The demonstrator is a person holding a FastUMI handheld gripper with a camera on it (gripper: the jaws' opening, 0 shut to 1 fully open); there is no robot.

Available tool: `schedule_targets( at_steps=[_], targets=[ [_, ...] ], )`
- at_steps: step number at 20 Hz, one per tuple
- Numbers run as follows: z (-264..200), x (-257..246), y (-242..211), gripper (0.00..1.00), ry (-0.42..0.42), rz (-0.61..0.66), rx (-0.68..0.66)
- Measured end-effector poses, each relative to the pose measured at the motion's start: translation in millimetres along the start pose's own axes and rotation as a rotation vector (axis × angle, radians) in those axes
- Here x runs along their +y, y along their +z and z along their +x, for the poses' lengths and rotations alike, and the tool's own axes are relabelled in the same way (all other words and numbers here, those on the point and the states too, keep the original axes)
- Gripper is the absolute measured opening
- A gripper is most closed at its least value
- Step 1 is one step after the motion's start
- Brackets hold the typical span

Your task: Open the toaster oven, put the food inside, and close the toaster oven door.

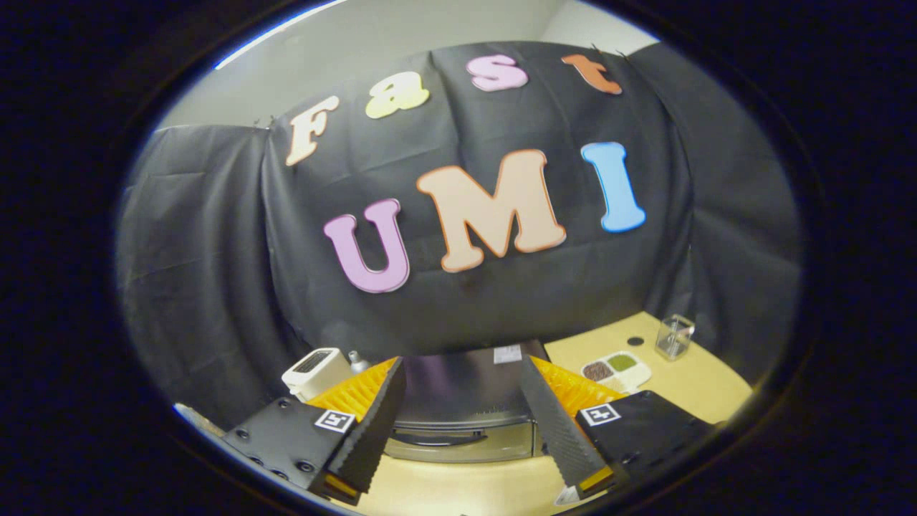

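My gripper [462, 390] hangs with its 2 fingers spread wide, holding nothing; between and just beyond them sits the silver metal toaster oven [458, 408], door shut, on the tan wooden table [688, 387]; to its right a white divided dish [617, 370] holds brown and green fillings, a clear glass cup [674, 336] beyond; a white boxy appliance [315, 370] stands left.

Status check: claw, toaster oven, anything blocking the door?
Claw open, holding nothing. Toaster oven just ahead between the fingers, door shut. Nothing in front of the door.
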State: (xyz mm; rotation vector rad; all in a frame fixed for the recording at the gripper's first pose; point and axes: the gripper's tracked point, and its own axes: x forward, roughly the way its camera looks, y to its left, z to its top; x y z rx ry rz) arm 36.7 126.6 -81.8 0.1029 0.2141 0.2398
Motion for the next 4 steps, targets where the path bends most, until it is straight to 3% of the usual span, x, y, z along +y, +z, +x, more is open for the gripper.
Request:
schedule_targets(
  at_steps=[4],
  targets=[
    [-22, 8, 22, 0.98, -0.007, -0.091, -0.055]
  ],
)
